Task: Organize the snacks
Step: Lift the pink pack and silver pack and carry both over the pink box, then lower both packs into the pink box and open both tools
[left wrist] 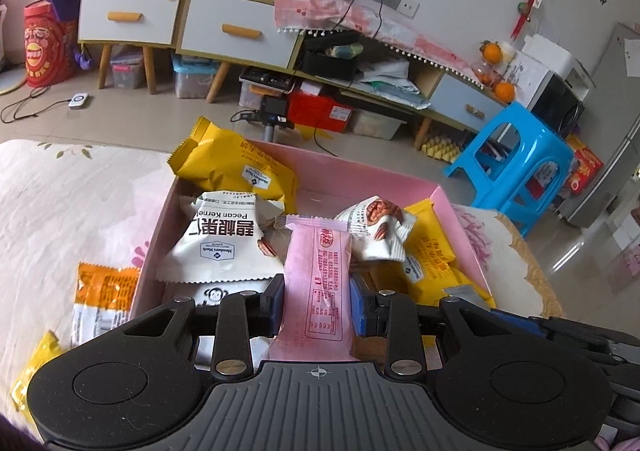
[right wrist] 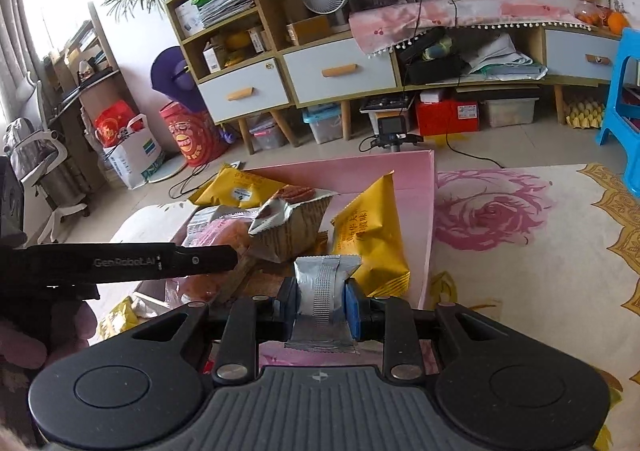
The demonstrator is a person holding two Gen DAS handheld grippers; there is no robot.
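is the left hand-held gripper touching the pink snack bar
Touching: the left wrist view shows the left hand-held gripper with both pads pressed against the pink snack bar.

My pink box [left wrist: 400, 181] is crowded: yellow packets [left wrist: 240, 171] pile at its far left corner and along its right wall, and white pecan packets [left wrist: 224, 243] fill its middle, leaving bare floor only near its far wall. Left of the box, an orange packet [left wrist: 106, 287] lies on the cloth just beside its wall. Right of the box, the floral cloth [right wrist: 520, 251] lies open, while my left gripper [right wrist: 224, 259] reaches across the box's left side.
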